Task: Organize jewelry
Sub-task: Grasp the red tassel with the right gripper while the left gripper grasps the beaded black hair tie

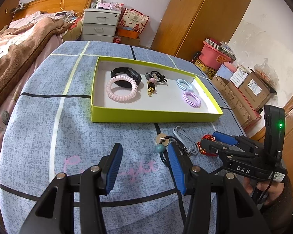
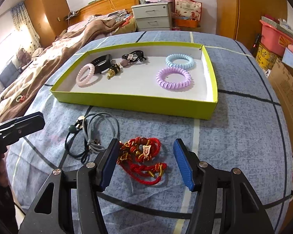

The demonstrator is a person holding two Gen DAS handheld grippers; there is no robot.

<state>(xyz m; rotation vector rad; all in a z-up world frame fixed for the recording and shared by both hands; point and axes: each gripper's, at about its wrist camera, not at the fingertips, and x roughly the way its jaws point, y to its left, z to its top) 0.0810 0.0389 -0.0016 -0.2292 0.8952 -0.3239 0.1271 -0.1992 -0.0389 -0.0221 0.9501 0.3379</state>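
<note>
The right gripper [image 2: 145,163] is standing wide open around the red cord bracelet [image 2: 143,159] at lower centre, gripping nothing. The left gripper [image 1: 144,167] is gaping empty. The yellow-green tray [image 2: 213,89] is lying above, holding coil bands.

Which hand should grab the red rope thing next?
Probably the right. The right gripper is open with the red cord lying between its fingers; the left gripper is open over bare cloth beside it.
</note>
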